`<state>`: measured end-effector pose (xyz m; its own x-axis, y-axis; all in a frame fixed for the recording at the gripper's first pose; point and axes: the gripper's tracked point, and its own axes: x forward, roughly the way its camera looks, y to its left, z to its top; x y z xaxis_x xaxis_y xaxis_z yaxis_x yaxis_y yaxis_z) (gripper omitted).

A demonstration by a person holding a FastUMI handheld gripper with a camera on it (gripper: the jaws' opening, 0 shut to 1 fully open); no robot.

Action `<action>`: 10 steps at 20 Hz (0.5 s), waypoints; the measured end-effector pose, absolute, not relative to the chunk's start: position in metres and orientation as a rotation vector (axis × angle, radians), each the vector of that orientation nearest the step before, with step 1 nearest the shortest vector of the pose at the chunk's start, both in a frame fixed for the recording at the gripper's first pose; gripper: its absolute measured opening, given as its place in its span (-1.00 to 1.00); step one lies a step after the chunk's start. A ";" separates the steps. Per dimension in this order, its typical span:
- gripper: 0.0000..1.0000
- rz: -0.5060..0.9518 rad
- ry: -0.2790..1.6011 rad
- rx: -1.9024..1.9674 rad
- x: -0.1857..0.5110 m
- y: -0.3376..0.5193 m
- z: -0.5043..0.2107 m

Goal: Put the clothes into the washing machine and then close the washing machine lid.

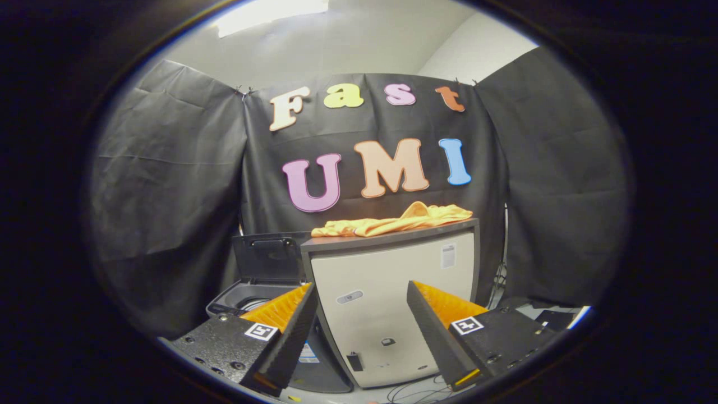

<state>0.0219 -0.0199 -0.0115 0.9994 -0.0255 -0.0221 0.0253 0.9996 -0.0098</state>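
Note:
An orange garment [392, 220] lies crumpled on top of a pale cabinet with a dark top [392, 292], well beyond my fingers. To the cabinet's left stands the washing machine [241, 300], its dark lid [268, 257] raised upright and its drum opening partly hidden behind my left finger. My gripper [362, 292] is open with a wide gap between the fingers, nothing between them, and it is held back from the cabinet's front.
Black cloth walls close the booth behind and on both sides. Thin cables [412, 390] trail on the floor by the cabinet's foot. A dark flat object [552, 318] lies low to the right, beyond the right finger.

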 end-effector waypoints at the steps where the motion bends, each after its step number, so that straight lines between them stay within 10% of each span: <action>1: 0.93 -0.023 0.025 -0.013 0.026 -0.021 -0.011; 10: 0.93 0.049 0.088 -0.001 0.082 -0.011 0.004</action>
<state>0.0821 -0.0112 0.0044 0.9949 0.0492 -0.0878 -0.0493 0.9988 0.0013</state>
